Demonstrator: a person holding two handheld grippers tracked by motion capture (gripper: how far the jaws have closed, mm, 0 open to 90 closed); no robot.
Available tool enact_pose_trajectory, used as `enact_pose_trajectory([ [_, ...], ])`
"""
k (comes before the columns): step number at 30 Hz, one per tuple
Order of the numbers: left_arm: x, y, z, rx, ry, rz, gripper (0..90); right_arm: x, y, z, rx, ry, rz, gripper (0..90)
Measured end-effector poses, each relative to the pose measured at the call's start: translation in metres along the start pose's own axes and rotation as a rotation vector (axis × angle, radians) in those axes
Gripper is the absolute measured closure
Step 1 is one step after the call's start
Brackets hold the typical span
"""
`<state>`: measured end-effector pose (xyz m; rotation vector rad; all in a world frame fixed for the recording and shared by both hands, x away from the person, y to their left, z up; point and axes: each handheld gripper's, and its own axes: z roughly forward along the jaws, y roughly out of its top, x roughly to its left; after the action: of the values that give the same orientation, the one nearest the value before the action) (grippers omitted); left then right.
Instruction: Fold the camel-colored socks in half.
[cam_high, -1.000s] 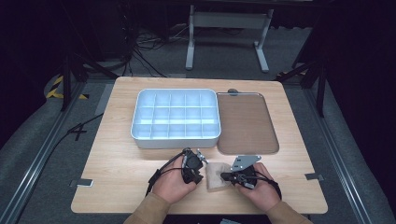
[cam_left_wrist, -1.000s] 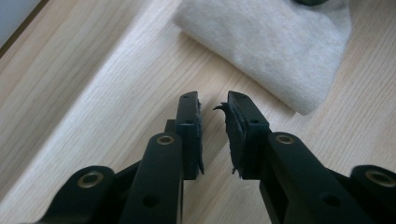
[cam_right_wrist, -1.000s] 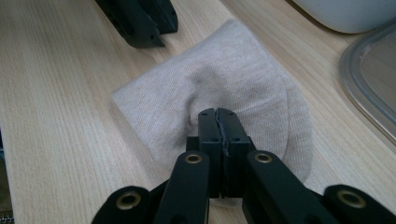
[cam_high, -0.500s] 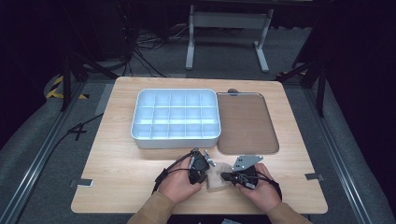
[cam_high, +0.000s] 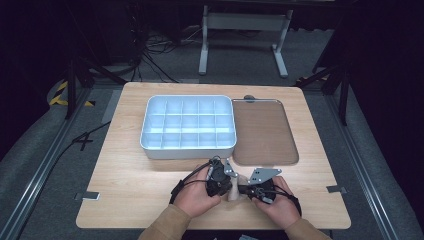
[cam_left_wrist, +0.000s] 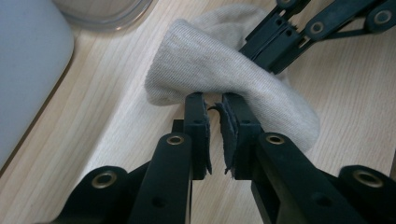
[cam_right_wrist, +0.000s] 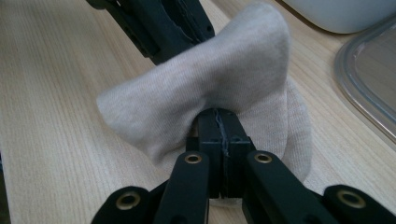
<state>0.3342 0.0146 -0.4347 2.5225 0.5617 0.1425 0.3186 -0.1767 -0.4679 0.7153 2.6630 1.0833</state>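
Beige knit cloth, a sock (cam_high: 233, 192) by its look, sits bunched between the two grippers in the high view, near the table's (cam_high: 125, 200) front edge. The left gripper (cam_high: 223, 176) comes at it from one side, the right gripper (cam_high: 246, 189) from the other, and both hands crowd close around it. Beyond the grippers stand a white bin (cam_high: 188, 125) with many compartments and a clear tray (cam_high: 263, 131).

From the left gripper view, the sock (cam_left_wrist: 219, 70) lies straight ahead of the jaws, its edge at their tips. A narrow gap shows between the pads (cam_left_wrist: 196, 122); they have just been parting slightly, and only a wisp of fabric reaches in, so this gripper has let go. The right gripper's linkage (cam_left_wrist: 299, 32) grips the sock's far side.

From the right gripper view, the jaws are clenched pad to pad on a fold of the sock (cam_right_wrist: 210, 88), which drapes over their tips. The left gripper (cam_right_wrist: 161, 25) sits just behind the cloth.

I judge the step to be folding or rolling the sock, with the left gripper re-gripping. Next it likely needs to take a fresh bite on the near edge while the right one holds firm.
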Motion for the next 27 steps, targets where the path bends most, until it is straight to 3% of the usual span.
enact_pose_trajectory([
  [12,-0.004,0.005,0.000,-0.030,-0.015,0.046,75.0,0.000,0.001,0.000,0.001,0.000,0.009,89.4],
  [18,-0.008,0.005,0.002,-0.031,-0.021,0.094,72.7,0.000,0.001,-0.001,-0.001,0.000,0.022,89.5],
  [23,-0.008,0.005,0.000,-0.040,-0.014,0.090,71.4,-0.001,0.002,-0.001,0.002,0.007,0.042,89.5],
  [27,-0.005,0.004,-0.003,-0.039,-0.017,0.068,69.1,-0.004,0.004,-0.011,-0.013,0.005,0.049,89.2],
])
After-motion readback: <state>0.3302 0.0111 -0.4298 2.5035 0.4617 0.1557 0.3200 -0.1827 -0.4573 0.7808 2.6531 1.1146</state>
